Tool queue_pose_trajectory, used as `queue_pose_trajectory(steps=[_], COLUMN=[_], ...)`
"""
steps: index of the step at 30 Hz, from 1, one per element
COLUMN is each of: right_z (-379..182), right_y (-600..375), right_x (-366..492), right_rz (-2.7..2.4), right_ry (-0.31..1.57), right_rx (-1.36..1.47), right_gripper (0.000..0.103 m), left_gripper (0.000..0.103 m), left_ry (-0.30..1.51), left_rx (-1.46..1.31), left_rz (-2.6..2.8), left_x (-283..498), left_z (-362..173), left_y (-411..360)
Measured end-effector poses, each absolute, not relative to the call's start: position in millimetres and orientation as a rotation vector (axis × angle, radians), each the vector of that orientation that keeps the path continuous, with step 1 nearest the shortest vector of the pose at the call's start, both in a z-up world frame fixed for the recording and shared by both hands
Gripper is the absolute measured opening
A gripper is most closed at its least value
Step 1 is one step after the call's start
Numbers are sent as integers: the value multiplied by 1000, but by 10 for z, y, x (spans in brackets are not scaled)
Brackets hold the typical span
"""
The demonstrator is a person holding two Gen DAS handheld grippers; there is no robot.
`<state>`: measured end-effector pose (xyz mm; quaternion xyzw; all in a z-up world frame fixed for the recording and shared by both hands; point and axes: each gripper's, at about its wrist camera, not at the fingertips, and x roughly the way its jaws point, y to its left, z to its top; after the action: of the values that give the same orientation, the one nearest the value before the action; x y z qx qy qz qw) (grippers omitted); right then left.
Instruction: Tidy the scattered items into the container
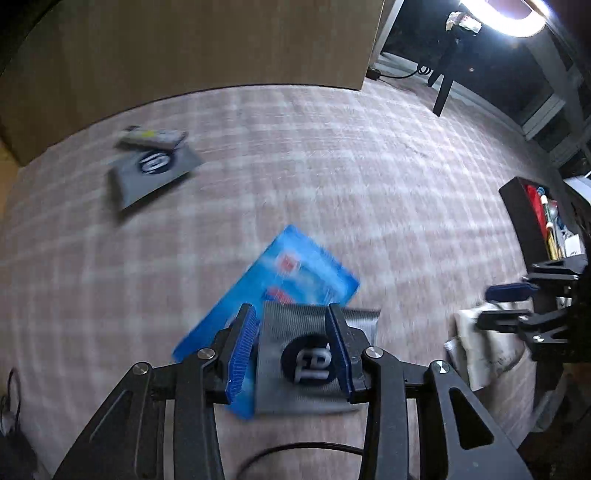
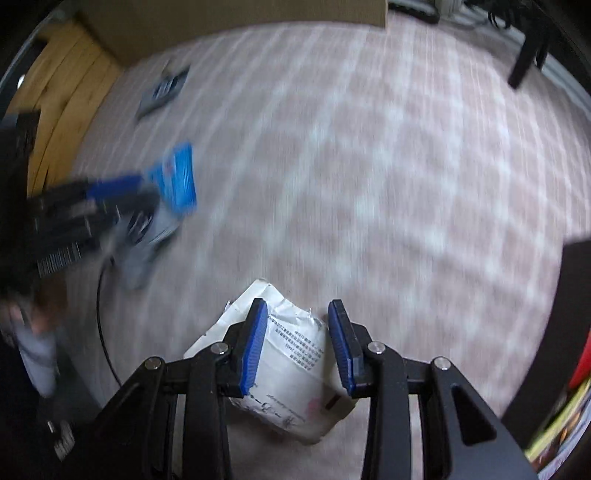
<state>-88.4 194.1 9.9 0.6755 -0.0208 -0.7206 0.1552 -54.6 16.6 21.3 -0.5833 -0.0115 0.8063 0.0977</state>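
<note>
My left gripper (image 1: 291, 314) is open, its blue-padded fingers on either side of a grey packet with a dark round logo (image 1: 295, 354), which lies partly over a blue packet (image 1: 288, 273) on the checked carpet. My right gripper (image 2: 298, 310) is open over a crumpled white packet with printed text (image 2: 291, 354); the same packet shows in the left wrist view (image 1: 484, 343). A second grey packet (image 1: 155, 173) lies further off with a small flat item (image 1: 151, 136) on its far edge. The black container (image 1: 524, 221) stands at the right with items inside.
A large cardboard box (image 1: 184, 55) stands at the far side of the carpet. A wooden floor (image 2: 62, 110) lies to the left. A black furniture leg (image 1: 443, 88) and a bright lamp (image 1: 513, 18) are at the far right. A black cable (image 2: 101, 314) runs across the carpet.
</note>
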Motion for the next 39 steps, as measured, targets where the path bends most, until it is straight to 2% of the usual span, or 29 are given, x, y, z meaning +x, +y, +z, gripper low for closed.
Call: queue_pose_trajectory(steps=[3,6,13,17,27,30,32,34,35,39], right_z=[206,311,368,271,19,-46,-9,11,18,46], right_y=[2104,2229,2463,2465,2469,2439,2528,2578,2572,2458], right_x=[-670,-512,-194,-297,-514,-505,-417,-335,-311,-257], right_rz=[-2077,-2147,-2229,-2255,-2128,-2082,-2064,-2030,-2024,-2047], right_ry=[-89,-91,-149,-189,-399,-482,-515,-568,-579,-536], right_rx=[1926,1913,1893,1870,1899,1900,1897,1890,1886,1865], right_gripper=[35,35,35,35,35,35,33,24,23,16], left_gripper=[36,36,36,36,36,36,36,32,30,29], left_ry=[-33,-27,-16,-31,-62,-126,-127,-106,-96,-35], left_rx=[-1700,-1689,-1678,-1663,-1678,-1693,-1684,-1663,-1655,-1659], left_rz=[2388,2346,2178,2133,2107,2095,2091,2082,2073,2124], left_x=[-505,-375,-43,67,47,-16,-16,-1,9,87], left_z=[490,688,656,663,578,529,532,554,563,602], left_y=[394,249,965,1310,1549,1521,1550,1620,1661,1684])
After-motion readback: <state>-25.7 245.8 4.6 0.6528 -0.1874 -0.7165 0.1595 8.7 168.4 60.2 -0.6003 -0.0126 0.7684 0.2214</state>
